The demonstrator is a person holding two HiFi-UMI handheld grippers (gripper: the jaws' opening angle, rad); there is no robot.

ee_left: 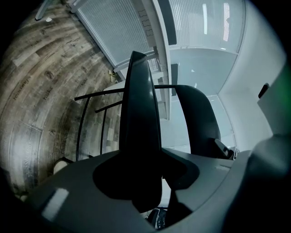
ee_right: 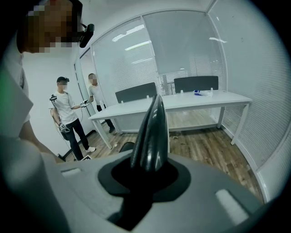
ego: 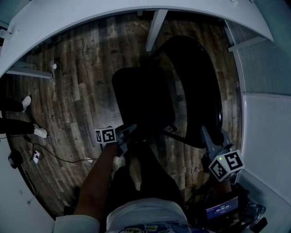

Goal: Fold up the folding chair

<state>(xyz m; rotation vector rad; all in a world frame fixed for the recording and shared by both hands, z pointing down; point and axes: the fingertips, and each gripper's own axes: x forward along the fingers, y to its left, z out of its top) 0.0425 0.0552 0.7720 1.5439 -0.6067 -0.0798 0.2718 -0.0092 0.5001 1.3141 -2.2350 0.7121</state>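
An office meeting room: glass partition walls [ee_right: 177, 45]; long white table [ee_right: 200, 99]; wood-plank floor [ee_right: 204, 145].

In the head view the folding chair [ego: 200, 104] stands on the floor [ego: 77, 82] at the centre, its seat [ego: 143, 102] toward 9 o'clock and its backrest [ego: 193, 68] toward 3. A table [ego: 91, 13] arcs behind it from 10 to 2 o'clock, with one table leg [ego: 156, 29] at 12. The left gripper [ego: 131, 129] is at the seat's near edge, at 6 o'clock, and the right gripper [ego: 205, 134] is at the backrest's near edge, at 4. A shoe [ego: 27, 101] and a second shoe [ego: 40, 132] lie at 9 o'clock, with a cable [ego: 59, 157] at 8. In the right gripper view two people [ee_right: 68, 113] stand at 9 o'clock, left of a long table [ee_right: 182, 101].
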